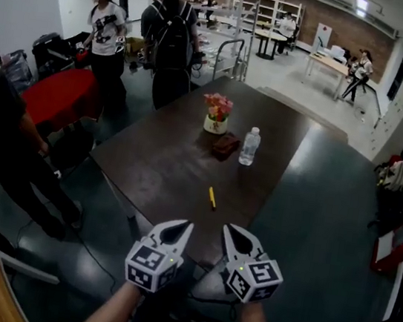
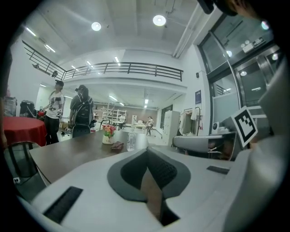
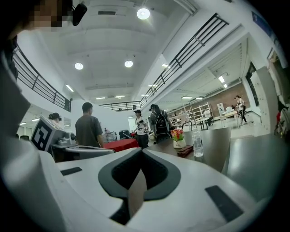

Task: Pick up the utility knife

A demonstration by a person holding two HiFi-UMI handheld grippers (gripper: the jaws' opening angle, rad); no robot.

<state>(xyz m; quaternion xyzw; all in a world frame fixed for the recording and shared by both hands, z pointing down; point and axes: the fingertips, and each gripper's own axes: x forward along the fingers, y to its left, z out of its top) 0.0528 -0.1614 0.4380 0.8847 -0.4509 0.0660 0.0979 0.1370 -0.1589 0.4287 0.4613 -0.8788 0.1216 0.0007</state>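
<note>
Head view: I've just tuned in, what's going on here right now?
A person holds a gripper in each hand at the near end of the dark table. The left gripper and the right gripper both have their jaws together, with nothing between them. The yellow utility knife lies untouched on the table just beyond them. Farther back stand a pot of flowers, a dark pouch and a water bottle. Nothing has been picked up yet.

Knife: yellow utility knife (image 1: 212,197) lies on the dark table (image 1: 163,166);
Grippers: my left gripper (image 1: 182,229) and right gripper (image 1: 229,233) side by side, short of the knife;
Beyond: flower pot (image 1: 217,114), brown pouch (image 1: 225,145), water bottle (image 1: 249,146) grouped together
</note>
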